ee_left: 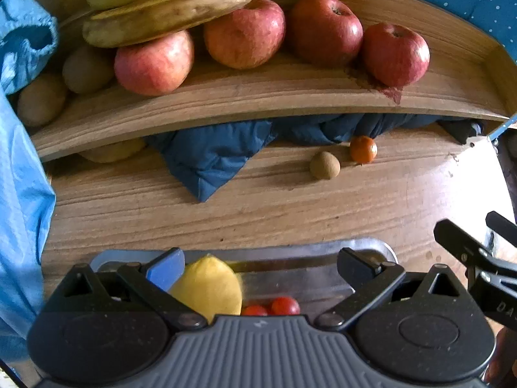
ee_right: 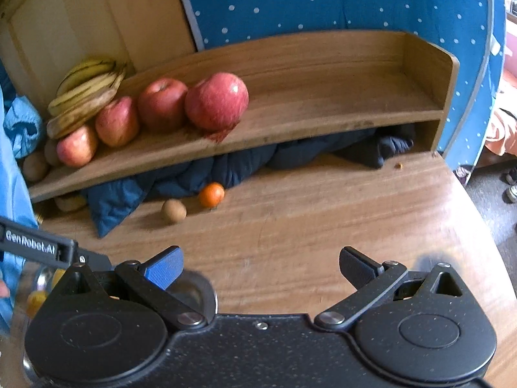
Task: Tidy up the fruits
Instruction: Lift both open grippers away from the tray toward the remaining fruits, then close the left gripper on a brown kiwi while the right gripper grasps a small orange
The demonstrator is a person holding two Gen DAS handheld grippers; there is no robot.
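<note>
A wooden shelf [ee_left: 258, 97] [ee_right: 323, 110] holds several red apples [ee_left: 245, 32] [ee_right: 216, 100], bananas [ee_left: 168, 9] [ee_right: 84, 90] and kiwis [ee_left: 87, 69] at its left end. An orange [ee_left: 363, 149] [ee_right: 211, 195] and a kiwi [ee_left: 324, 165] [ee_right: 174, 210] lie on the table below the shelf. My left gripper [ee_left: 261, 266] is open over a metal tray [ee_left: 310, 252] that holds a yellow lemon [ee_left: 210, 286] and small red tomatoes [ee_left: 284, 305]; the lemon lies by its left finger. My right gripper [ee_right: 261, 266] is open and empty above the table, right of the tray [ee_right: 200, 291].
A dark blue cloth [ee_left: 213, 155] [ee_right: 226, 168] is bunched under the shelf. Another yellowish fruit [ee_left: 113, 152] lies under the shelf's left end. A light blue sleeve [ee_left: 22, 161] is at the left. The table edge [ee_right: 478, 226] curves at the right.
</note>
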